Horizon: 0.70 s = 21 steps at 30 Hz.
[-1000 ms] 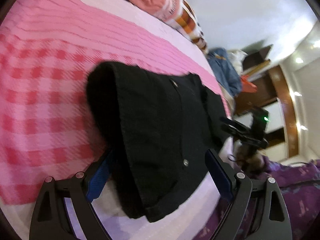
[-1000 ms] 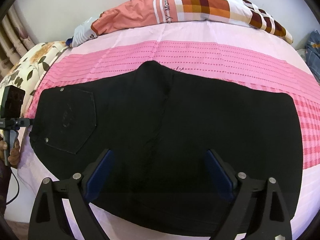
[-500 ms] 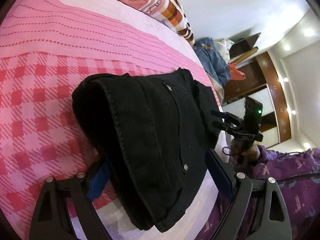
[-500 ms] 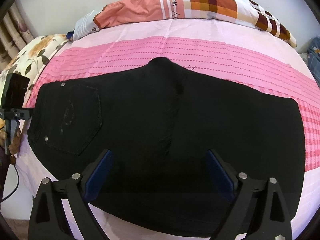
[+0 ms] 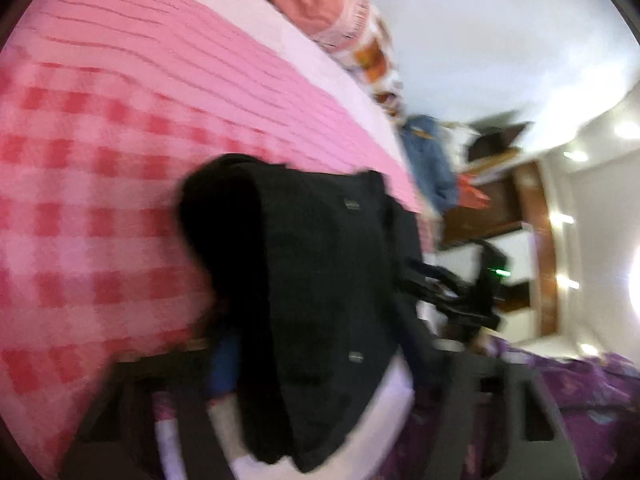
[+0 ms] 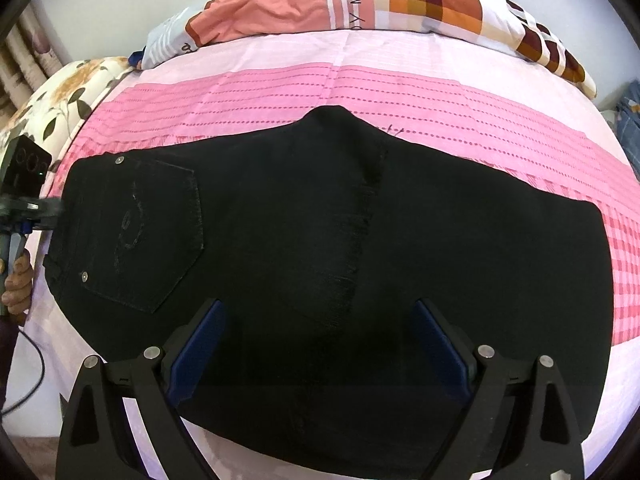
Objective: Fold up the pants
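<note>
My left claw (image 5: 320,368) is closing around the waistband end of the black jeans (image 6: 340,248) — the denim sits between its fingers, though blur hides whether the pads bite yet. I should take all the stacked layers squarely before lifting, or the top one will slide. My right claw (image 6: 316,344) hangs spread apart over the near edge of the jeans, holding nothing. The jeans lie folded lengthwise along the near edge of the bed (image 6: 440,128) — thick, matte, stitched pocket, metal rivets. Beyond them, a pink woven bedsheet, then a crumpled patchwork quilt (image 6: 360,4).
</note>
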Each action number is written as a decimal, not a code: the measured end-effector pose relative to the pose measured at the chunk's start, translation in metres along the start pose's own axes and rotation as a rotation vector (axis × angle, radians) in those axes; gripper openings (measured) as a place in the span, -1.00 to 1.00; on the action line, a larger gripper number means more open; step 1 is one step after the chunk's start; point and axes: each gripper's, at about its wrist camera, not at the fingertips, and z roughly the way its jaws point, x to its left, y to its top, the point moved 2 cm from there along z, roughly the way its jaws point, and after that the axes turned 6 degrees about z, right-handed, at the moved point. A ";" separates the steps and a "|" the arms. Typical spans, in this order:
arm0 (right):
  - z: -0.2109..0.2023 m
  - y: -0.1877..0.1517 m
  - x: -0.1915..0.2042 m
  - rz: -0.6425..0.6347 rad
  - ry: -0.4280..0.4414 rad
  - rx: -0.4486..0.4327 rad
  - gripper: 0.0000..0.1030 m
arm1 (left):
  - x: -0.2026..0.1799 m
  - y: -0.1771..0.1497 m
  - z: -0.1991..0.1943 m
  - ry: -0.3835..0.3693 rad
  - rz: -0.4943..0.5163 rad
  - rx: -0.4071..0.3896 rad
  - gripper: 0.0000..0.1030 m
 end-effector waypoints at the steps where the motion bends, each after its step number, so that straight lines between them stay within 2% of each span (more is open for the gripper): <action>1: 0.000 0.001 0.000 0.000 -0.002 -0.002 0.79 | 0.003 -0.002 -0.001 0.026 -0.015 -0.014 -0.38; 4: -0.001 0.002 0.001 0.001 -0.009 -0.011 0.79 | 0.009 -0.008 -0.004 -0.026 -0.067 -0.047 -0.38; 9: -0.001 0.003 0.002 0.001 -0.010 -0.010 0.79 | 0.003 -0.008 -0.003 0.007 -0.013 -0.042 -0.38; 15: -0.005 0.003 0.001 0.015 -0.003 -0.027 0.79 | -0.028 -0.010 -0.005 0.104 0.076 -0.099 -0.62; 21: -0.020 0.005 -0.001 0.029 0.024 -0.085 0.79 | -0.060 -0.007 -0.006 0.120 0.084 -0.131 -0.68</action>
